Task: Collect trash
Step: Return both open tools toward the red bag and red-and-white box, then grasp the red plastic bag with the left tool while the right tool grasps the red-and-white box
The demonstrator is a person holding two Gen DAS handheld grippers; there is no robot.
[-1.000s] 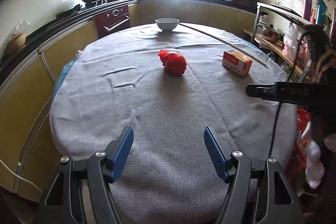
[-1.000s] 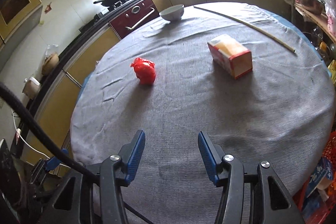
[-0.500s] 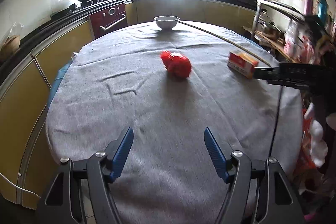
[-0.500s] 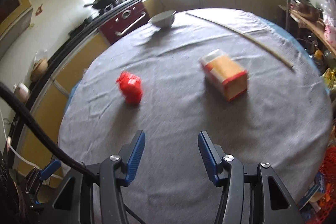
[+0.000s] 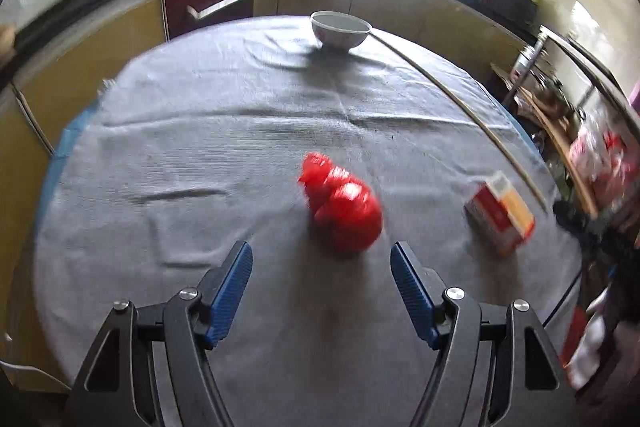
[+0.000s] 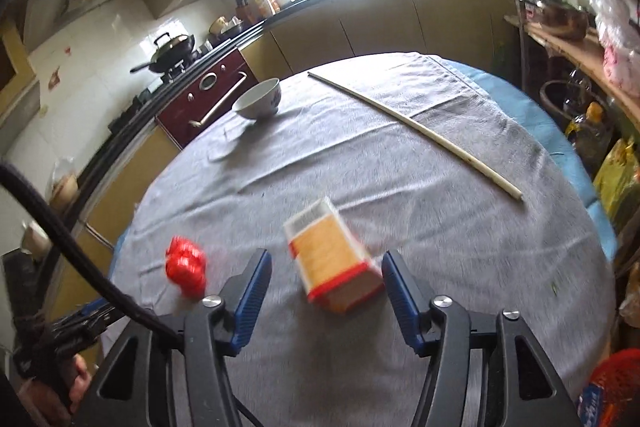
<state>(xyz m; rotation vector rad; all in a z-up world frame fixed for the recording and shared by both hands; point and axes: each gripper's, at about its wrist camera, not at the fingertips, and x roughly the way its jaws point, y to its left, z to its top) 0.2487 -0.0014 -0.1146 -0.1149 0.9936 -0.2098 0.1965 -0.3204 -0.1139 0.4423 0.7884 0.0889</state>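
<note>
A crumpled red plastic bag [image 5: 342, 209] lies on the grey-clothed round table [image 5: 200, 155]. My left gripper [image 5: 321, 259] hangs open just short of it, nothing between its blue pads. An orange and red carton [image 6: 330, 259] lies on its side; the same carton [image 5: 500, 213] shows at the right in the left wrist view. My right gripper [image 6: 326, 267] has its jaws opening, with the carton's near end reaching in between the fingertips, the pads clear of it. The red bag [image 6: 186, 267] sits left of the right gripper.
A white bowl [image 5: 341, 29] stands at the table's far side, and a long pale stick [image 6: 416, 131] lies across the far right. Kitchen counters and a dark red oven [image 5: 210, 1] curve behind. A cluttered shelf [image 6: 576, 47] stands at the right.
Both grippers have moved forward over the table; the red bag and the carton now lie close before their fingertips. The right gripper's jaws have spread wider.
</note>
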